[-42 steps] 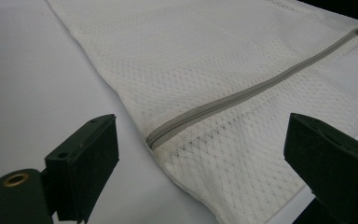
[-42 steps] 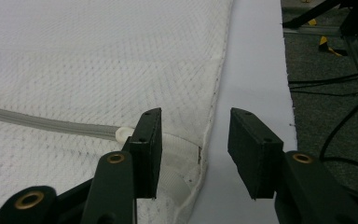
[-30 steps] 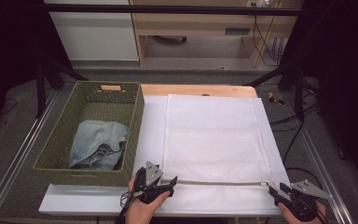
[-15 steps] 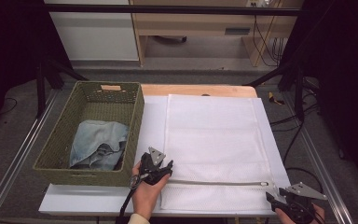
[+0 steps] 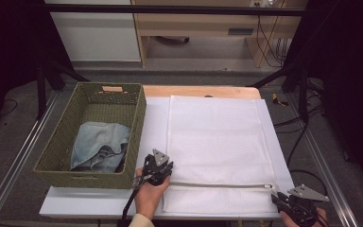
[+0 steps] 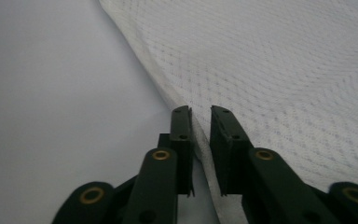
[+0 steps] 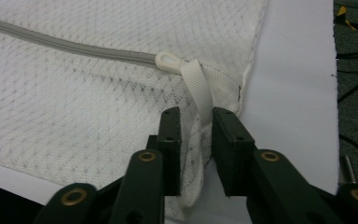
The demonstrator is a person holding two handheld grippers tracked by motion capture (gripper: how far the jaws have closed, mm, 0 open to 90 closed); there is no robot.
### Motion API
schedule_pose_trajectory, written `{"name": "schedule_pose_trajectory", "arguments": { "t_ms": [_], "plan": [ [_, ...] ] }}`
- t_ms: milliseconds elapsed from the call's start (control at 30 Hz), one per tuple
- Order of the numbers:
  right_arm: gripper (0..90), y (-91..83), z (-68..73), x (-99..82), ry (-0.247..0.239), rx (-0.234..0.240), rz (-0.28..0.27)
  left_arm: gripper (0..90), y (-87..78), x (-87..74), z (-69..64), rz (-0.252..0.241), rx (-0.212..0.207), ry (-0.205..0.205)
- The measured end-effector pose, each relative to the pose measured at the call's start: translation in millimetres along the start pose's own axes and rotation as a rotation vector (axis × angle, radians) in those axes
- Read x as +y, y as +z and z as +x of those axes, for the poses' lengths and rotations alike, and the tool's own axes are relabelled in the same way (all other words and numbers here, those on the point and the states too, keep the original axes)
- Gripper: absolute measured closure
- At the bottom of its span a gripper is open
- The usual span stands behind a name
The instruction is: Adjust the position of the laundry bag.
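Both grippers' fingers have closed, seemingly pinching the mesh bag (image 5: 220,142) edges.

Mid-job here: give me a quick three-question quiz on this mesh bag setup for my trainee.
1. True or false: the zipper on the mesh laundry bag runs along the end nearest the person.
2. What lies in the wicker basket? A) denim garment B) towels C) nothing
3. What is the right gripper pinching?

Key:
1. True.
2. A, the denim garment.
3. The bag's corner fabric together with the white strap beside the zipper pull; the left gripper grips the bag's opposite edge.
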State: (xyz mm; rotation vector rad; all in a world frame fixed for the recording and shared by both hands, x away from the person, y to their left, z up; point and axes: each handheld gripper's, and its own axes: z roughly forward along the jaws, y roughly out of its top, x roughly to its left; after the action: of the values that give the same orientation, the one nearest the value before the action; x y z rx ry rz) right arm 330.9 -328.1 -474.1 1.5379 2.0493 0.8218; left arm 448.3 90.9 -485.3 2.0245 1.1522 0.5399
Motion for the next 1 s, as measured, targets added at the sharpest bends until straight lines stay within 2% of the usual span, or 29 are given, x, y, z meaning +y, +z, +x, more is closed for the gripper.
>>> {"name": "schedule_pose_trajectory", "arguments": {
  "t_ms": [33,67,133,333,467,567,667,800,900,1000],
  "plan": [
    [76.0,0.0,0.1,0.1,-0.001,0.002,0.0,82.5,-0.2,0.0,-1.3,0.002,0.002,0.008],
    [80.5,0.5,1.0,0.8,-0.012,0.002,0.001,87.9,-0.2,-0.1,-2.4,0.002,0.003,0.015],
    [83.8,1.2,1.5,1.4,-0.017,-0.005,0.003,89.6,-0.4,-0.3,-3.9,0.002,0.009,0.026],
    [88.4,1.8,3.1,3.3,-0.035,-0.005,0.005,90.0,-1.5,-0.9,-5.4,0.001,0.033,0.021],
    [88.7,3.2,6.0,5.1,-0.064,0.001,0.0,90.0,-4.2,-3.0,-2.3,0.003,0.058,0.019],
    [88.7,3.8,7.9,6.1,-0.066,0.006,0.005,90.0,-6.1,-4.7,-0.2,0.001,0.069,0.01],
    [88.7,5.4,10.2,8.0,-0.083,0.015,-0.003,90.0,-9.1,-7.3,0.7,0.002,0.109,0.024],
    [88.8,7.0,16.2,11.3,-0.12,0.03,-0.012,90.0,-11.7,-9.7,3.2,-0.006,0.141,0.01],
    [88.7,6.8,16.9,11.6,-0.126,0.032,-0.014,90.0,-11.9,-9.9,3.7,-0.008,0.135,-0.001],
    [88.7,3.9,15.0,10.1,-0.108,0.034,-0.019,88.6,-11.9,-9.7,4.0,-0.005,0.117,0.008]
  ]
}}
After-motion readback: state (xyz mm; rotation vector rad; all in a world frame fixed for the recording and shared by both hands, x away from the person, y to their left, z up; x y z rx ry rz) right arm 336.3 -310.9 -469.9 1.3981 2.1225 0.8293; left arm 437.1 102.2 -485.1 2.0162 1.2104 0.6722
